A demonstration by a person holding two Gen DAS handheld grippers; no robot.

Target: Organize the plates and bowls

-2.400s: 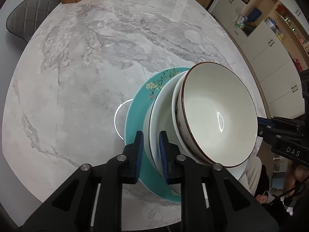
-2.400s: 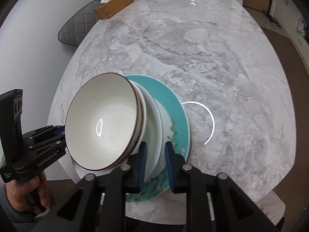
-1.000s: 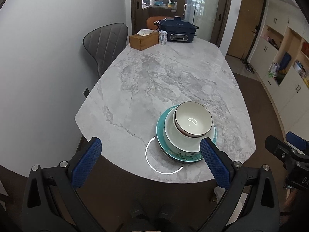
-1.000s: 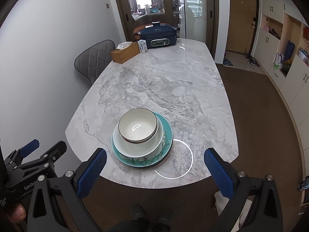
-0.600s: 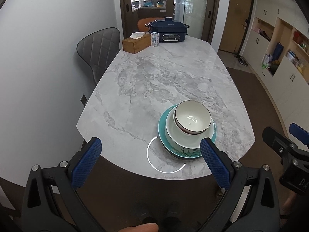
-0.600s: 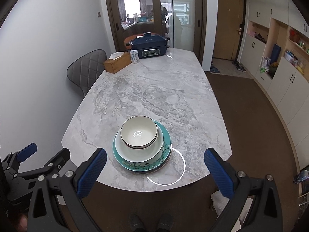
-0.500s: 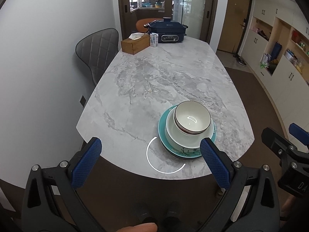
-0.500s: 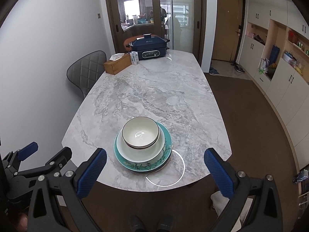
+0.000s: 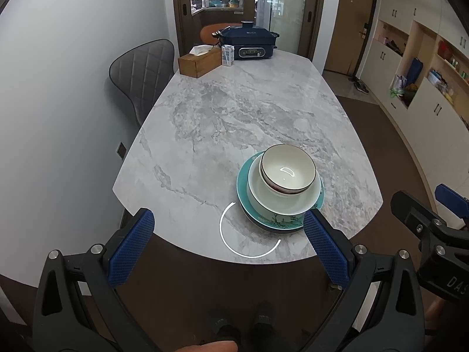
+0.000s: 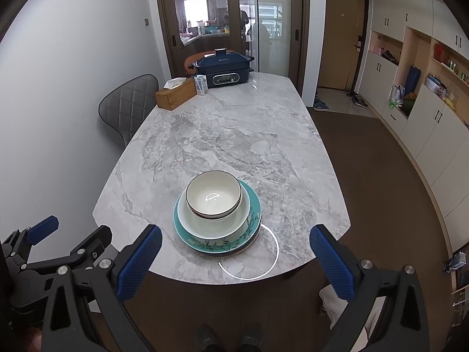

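Nearest to me, my left gripper (image 9: 228, 249) hangs off the near edge of the table (image 9: 234, 111), its blue-padded fingers (image 9: 130, 249) spread wide and released, grasping nothing. My right gripper (image 10: 234, 259) does the same, fingers (image 10: 329, 265) wide apart and empty, also back from the table edge; shoes show on the floor beneath both.

Just past the near edge sits the stack: a teal plate (image 10: 253, 205) at the bottom, a white bowl (image 10: 187, 220) on it, and a dark-rimmed bowl (image 10: 214, 193) nested on top. In the left view the same stack shows the teal plate (image 9: 241, 182), the white bowl (image 9: 281, 205) and the top bowl (image 9: 288, 167), all upright. A ring of reflected light lies on the marble just in front of the stack.

The middle of the table is bare marble. At the far end stand a wooden tissue box (image 10: 175, 95), a small carton (image 10: 201, 85) just beside it, and a dark blue cooker (image 10: 224, 70). A grey chair (image 10: 129, 102) stands at the table's left side.
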